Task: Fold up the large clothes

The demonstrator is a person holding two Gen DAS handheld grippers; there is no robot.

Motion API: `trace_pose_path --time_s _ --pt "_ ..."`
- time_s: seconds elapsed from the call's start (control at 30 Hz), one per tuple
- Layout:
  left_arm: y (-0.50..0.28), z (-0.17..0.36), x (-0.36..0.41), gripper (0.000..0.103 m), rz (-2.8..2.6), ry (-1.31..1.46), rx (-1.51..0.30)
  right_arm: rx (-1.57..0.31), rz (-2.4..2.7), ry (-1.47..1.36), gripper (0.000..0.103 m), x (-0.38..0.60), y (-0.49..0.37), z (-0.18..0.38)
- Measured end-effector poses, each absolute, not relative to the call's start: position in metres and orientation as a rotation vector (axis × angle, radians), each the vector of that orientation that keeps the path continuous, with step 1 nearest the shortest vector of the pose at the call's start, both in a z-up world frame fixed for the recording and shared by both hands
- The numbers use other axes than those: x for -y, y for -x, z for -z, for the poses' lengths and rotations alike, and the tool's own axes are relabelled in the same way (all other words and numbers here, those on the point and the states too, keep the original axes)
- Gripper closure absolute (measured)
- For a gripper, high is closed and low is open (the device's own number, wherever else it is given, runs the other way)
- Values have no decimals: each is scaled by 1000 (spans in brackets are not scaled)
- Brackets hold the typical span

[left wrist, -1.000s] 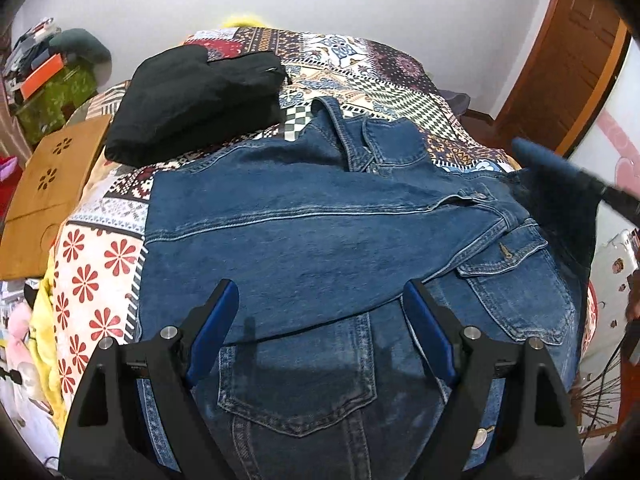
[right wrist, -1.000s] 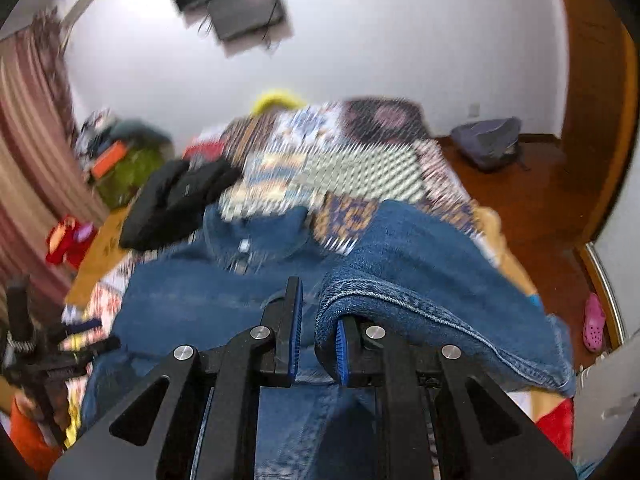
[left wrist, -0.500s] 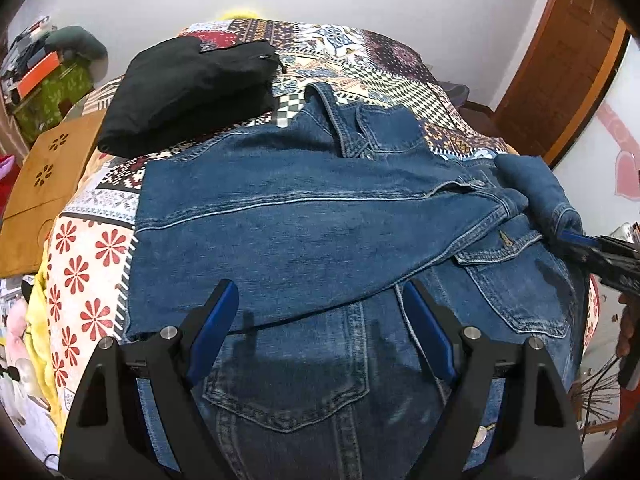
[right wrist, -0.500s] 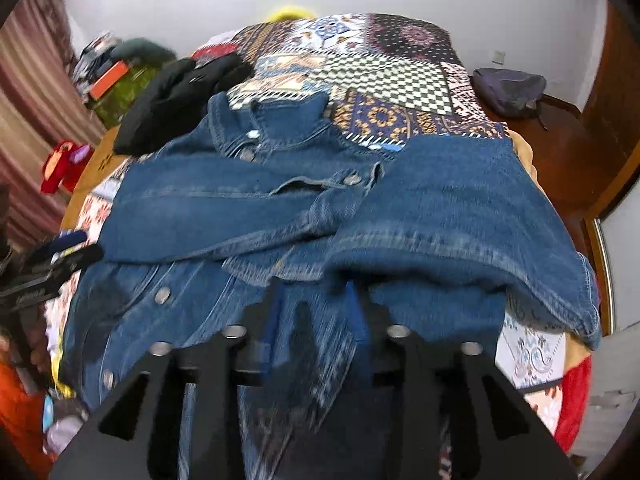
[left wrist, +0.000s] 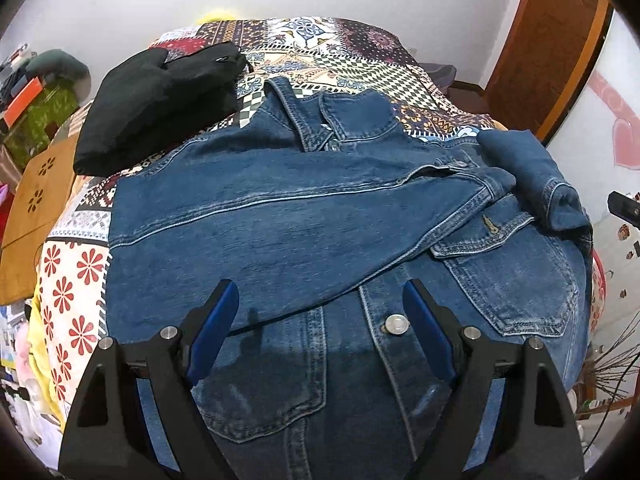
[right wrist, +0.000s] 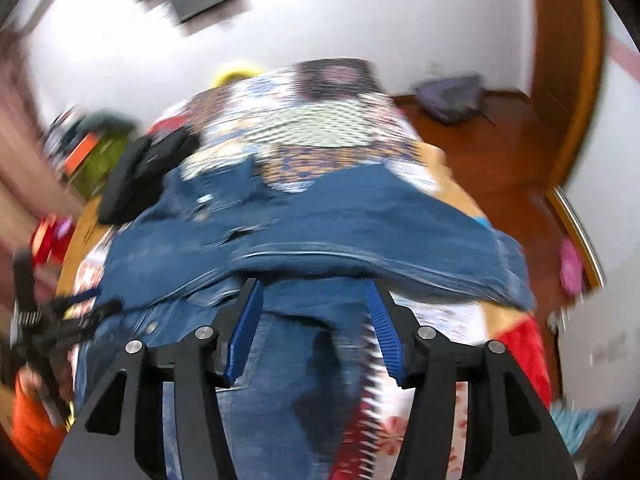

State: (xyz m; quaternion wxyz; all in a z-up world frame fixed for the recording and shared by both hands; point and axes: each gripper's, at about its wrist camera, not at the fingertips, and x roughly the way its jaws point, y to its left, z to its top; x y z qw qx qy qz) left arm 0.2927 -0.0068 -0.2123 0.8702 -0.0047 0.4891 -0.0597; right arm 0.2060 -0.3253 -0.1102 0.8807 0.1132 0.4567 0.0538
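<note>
Denim jacket (left wrist: 280, 216): spread front-up on patchwork bed (left wrist: 344, 60), one sleeve folded across chest, other sleeve bunched at right edge. Black folded garment (left wrist: 156, 104): far left on bed. Left gripper (left wrist: 320, 316): angled down above hem, fingers wide apart, empty. Right gripper (right wrist: 316, 320): fingers just been opening, nothing gripped; view blurred.

Blue denim jacket (left wrist: 280, 216); black garment (left wrist: 160, 100); patchwork-patterned bedspread (left wrist: 352, 56)
</note>
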Motion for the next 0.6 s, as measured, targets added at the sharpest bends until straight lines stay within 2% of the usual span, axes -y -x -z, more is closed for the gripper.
trace_pose_path --time_s 0.37,0.6 --pt "-299 210 24 19 121 -34 -1017 -1031 -16 -660 52 397 -222 171" --pt "-302 206 30 19 115 -45 -1004 -999 10 -798 52 411 -240 189"
